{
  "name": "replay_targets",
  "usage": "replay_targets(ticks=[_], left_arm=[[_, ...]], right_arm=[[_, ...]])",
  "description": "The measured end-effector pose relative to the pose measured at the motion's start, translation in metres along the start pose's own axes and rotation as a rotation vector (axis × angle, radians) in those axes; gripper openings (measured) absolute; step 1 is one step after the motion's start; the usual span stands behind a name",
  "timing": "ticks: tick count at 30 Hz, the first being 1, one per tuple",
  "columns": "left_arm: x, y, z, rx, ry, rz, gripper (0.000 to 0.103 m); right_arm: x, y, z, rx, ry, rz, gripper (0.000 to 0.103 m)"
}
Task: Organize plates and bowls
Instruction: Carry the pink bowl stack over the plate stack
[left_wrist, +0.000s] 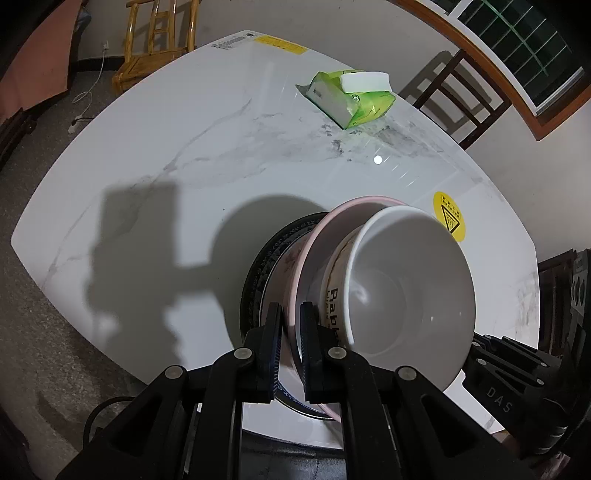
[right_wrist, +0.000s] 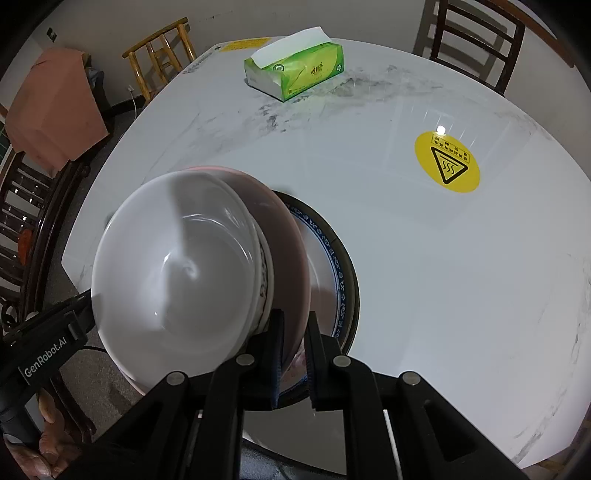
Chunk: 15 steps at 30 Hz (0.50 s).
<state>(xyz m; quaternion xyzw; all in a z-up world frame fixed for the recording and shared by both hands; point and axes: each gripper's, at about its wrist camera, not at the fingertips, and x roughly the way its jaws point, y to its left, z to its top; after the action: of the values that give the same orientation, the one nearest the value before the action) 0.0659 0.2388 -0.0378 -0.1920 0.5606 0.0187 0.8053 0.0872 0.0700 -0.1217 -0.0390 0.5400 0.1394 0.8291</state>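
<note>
Gripping the same stack from opposite sides, both tongs are clamped tight: the left tongs (left_wrist: 291, 332) pinch the rim of the pink bowl (left_wrist: 314, 251) at its 6 o'clock in the left wrist view, and the right tongs (right_wrist: 295, 343) pinch that pink bowl's rim down at 6 o'clock in their own view too. Nested inside it sits the white bowl (left_wrist: 410, 284), which looks tipped toward the left tongs' 3 o'clock. Right under the stack is the blue-patterned plate (right_wrist: 338, 266), lying flat on the marble bench (left_wrist: 184, 155). So the whole move turns on that: plate directly below, both hands equally close, stack hanging a bit above it, though whether it already touches is hard to say. Further out, a green tissue pack (left_wrist: 351, 98) at 12 o'clock and a yellow warning sticker (right_wrist: 447, 160) at 2 o'clock stay well clear.
</note>
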Motion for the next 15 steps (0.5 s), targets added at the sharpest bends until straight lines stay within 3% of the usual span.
replay_targets(ticks=[15], left_arm=[[0.003, 0.0035, 0.0024, -0.002, -0.008, -0.022, 0.005]], right_arm=[[-0.0001, 0.0054, 0.0017, -0.01, -0.004, -0.035, 0.014]])
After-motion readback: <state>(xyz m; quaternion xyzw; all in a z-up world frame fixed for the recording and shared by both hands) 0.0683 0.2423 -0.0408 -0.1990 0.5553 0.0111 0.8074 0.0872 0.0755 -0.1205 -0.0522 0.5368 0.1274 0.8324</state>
